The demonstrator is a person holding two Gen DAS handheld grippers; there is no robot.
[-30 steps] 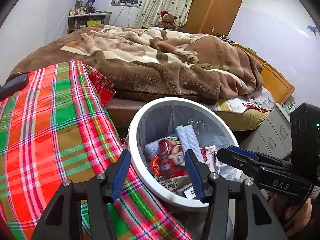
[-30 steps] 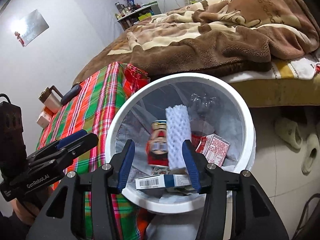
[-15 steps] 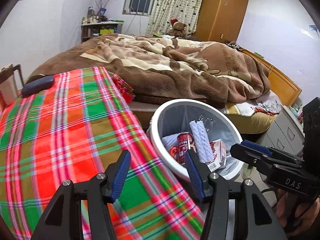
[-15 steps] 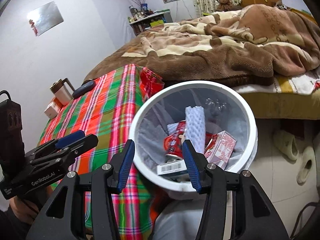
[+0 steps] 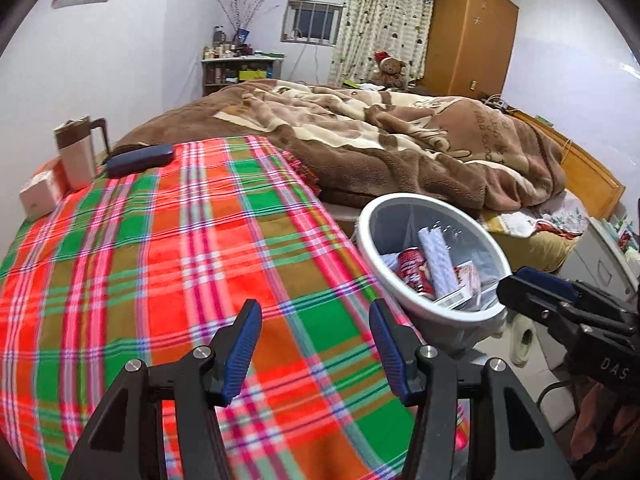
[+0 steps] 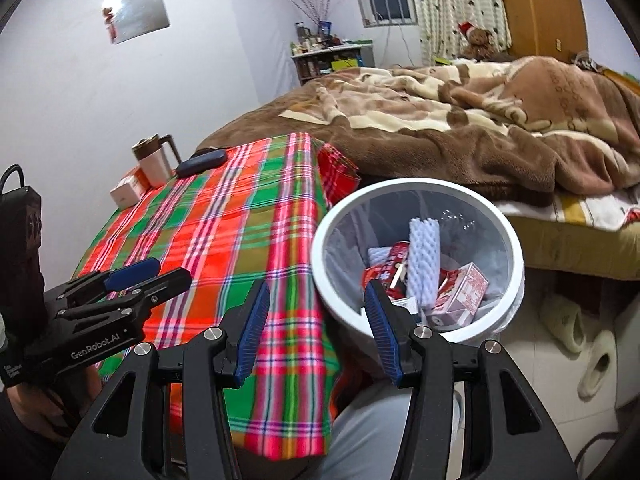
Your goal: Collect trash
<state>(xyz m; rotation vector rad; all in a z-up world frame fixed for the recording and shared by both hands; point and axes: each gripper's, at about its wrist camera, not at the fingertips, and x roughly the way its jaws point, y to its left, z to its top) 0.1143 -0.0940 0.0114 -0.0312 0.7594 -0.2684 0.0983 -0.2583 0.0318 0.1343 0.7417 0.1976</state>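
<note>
Left wrist view takes in one bed [image 5: 400, 148] under a brown blanket, then one table with a plaid cloth [image 5: 168, 264], then one white trash bin [image 5: 424, 312] standing just beside the table's edge. Inside the bin lie four pieces I can count — one white foam sleeve [image 6: 424, 264], one red can [image 6: 394, 258], one red-and-white carton [image 6: 462, 294] and one barcoded box [image 5: 452, 299]. At the table's far end sit one mug [image 5: 78, 152], one dark case [image 5: 140, 159] and one small box [image 5: 38, 196]. Two tongs show — the left gripper [image 5: 315, 350] spread wide over the cloth, holding nothing; the right gripper [image 6: 316, 334] likewise parted and empty, straddling the bin's rim.
</note>
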